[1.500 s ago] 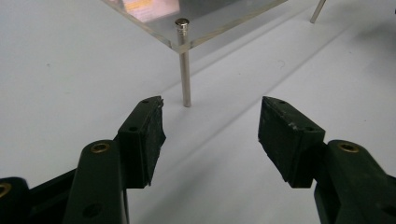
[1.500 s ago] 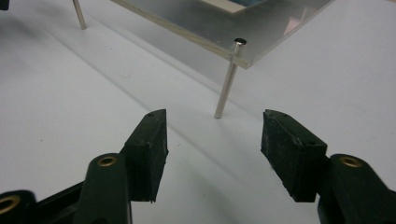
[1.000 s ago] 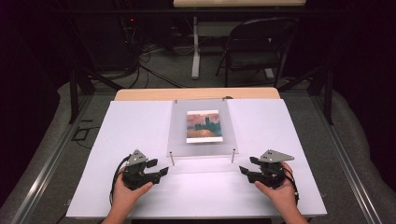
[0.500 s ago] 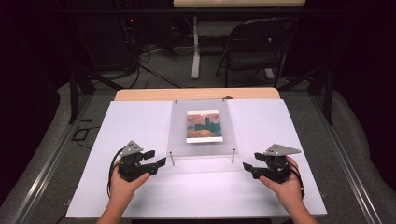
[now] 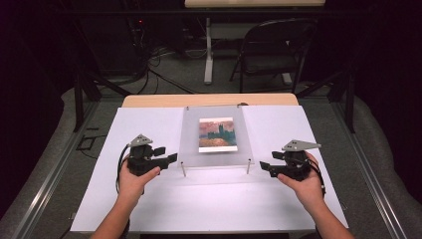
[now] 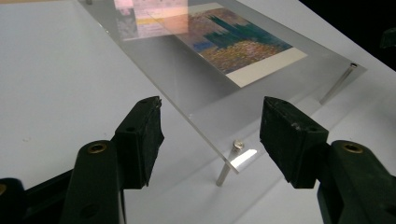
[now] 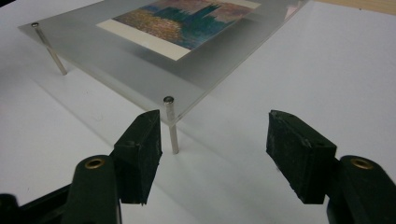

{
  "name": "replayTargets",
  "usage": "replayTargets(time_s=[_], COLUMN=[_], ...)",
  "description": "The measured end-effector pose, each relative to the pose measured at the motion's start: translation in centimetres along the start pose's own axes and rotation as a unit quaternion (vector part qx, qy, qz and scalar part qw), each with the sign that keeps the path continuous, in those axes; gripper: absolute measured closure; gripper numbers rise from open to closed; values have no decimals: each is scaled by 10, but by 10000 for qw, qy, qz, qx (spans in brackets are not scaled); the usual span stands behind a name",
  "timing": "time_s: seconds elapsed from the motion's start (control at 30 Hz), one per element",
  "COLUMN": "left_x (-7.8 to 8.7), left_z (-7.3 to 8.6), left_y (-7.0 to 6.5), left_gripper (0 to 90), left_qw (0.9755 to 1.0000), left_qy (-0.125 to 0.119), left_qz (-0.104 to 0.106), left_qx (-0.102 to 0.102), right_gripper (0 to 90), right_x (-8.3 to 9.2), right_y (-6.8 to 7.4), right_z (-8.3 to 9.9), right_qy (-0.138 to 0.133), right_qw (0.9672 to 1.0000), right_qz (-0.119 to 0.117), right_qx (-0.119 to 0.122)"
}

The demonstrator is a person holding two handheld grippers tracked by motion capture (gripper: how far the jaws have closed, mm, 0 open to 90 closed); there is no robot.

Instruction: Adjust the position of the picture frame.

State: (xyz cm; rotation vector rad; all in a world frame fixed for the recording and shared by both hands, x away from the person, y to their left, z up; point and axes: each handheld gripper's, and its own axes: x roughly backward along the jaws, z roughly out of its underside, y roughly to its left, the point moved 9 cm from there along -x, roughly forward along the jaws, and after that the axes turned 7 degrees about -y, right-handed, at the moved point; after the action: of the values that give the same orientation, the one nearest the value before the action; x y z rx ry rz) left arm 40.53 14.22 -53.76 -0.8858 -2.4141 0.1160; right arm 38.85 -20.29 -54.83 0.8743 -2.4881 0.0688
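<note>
Acrylic picture frame (image 5: 216, 135) with the painting print (image 5: 216, 134) sits mid-table (image 5: 149, 209) on its metal standoff legs (image 5: 248, 166), untouched so far. Left tongs (image 5: 168, 155) and right tongs (image 5: 264, 166) flank its near corners, both spread apart, gripping nothing. Basically everything's left to do.

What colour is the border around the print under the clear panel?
Cream border, clearest in the left gripper view.
</note>
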Motion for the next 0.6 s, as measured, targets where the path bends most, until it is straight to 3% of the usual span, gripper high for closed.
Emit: replayTargets(time_s=[0.33,0.6], left_x=[-17,-39], left_z=[-30,-50], left_y=[11,18], left_gripper=[378,386], left_qw=[9999,9994], left_qy=[-31,35], left_qz=[-71,-297], left_qx=[-95,-199], right_gripper=[353,373], right_x=[-22,-46], right_y=[-14,-19], right_z=[-25,-44], right_qy=[55,165], right_qw=[9999,9997], right_qz=[105,163], right_qx=[-35,65])
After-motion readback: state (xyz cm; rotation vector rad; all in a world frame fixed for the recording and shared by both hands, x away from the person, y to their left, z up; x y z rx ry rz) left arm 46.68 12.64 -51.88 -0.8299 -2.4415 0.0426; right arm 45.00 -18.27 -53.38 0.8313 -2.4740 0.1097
